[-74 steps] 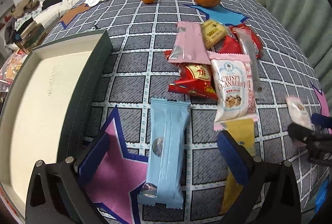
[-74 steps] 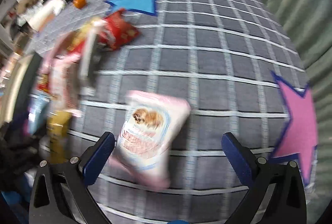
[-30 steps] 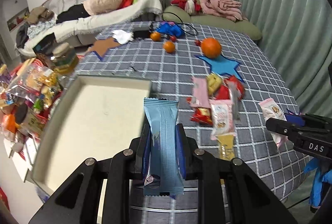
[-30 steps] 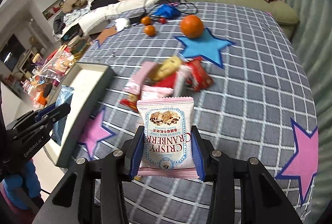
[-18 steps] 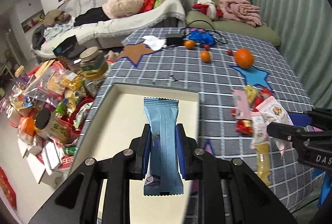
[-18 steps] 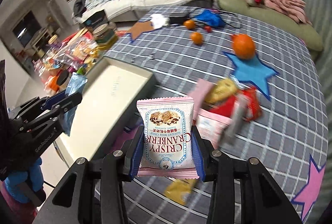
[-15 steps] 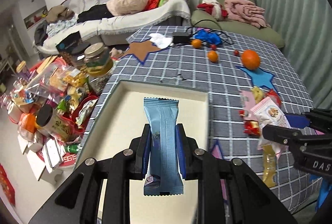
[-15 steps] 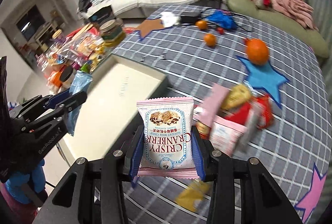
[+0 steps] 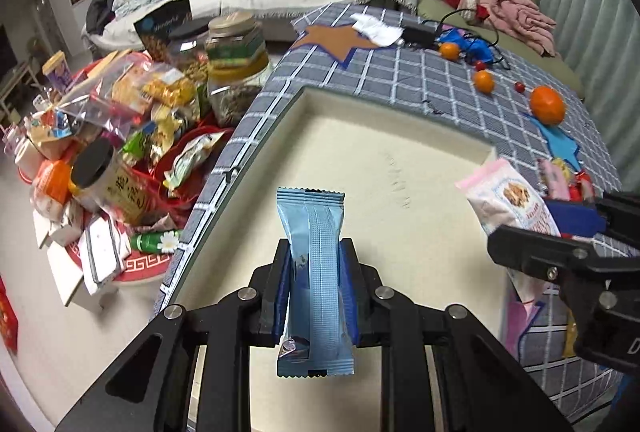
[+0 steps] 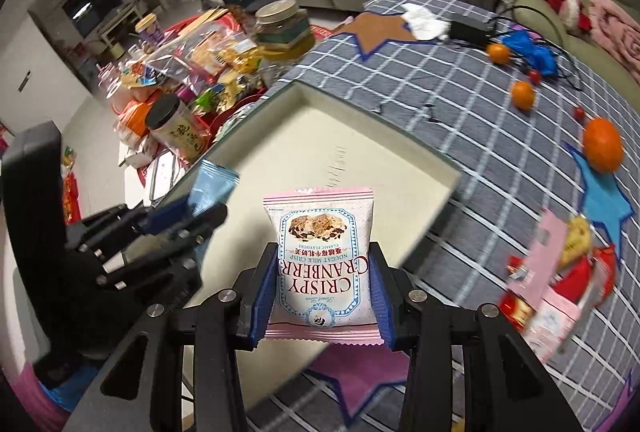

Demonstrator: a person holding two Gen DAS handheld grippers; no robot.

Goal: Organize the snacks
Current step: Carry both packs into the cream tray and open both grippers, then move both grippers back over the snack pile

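The left gripper is clamping a long light-blue wrapper across its middle, the packet's long axis running straight up the left wrist frame, in line with the fingers, and both ends sticking out past the blue pads. The right gripper is pinching a pink cranberry nougat packet by its two side edges, the printed face showing upside down at the centre of the right wrist frame. Both packets are hanging above or at the edge of the cream tray, whose pale floor is filling the middle of the left wrist frame and the centre left of the right wrist one. The coming move looks like a drop into that tray, and it is turning on this: the tray floor is lying directly beyond the blue packet's far end, so the left hand seems nearer to letting go, while the pink packet is sitting over the tray's near right wall, with checked cloth and a purple star below it, and probably needs to go farther toward the upper left. The remaining snack pile is waiting at the right edge of the right wrist frame, well apart from the tray.
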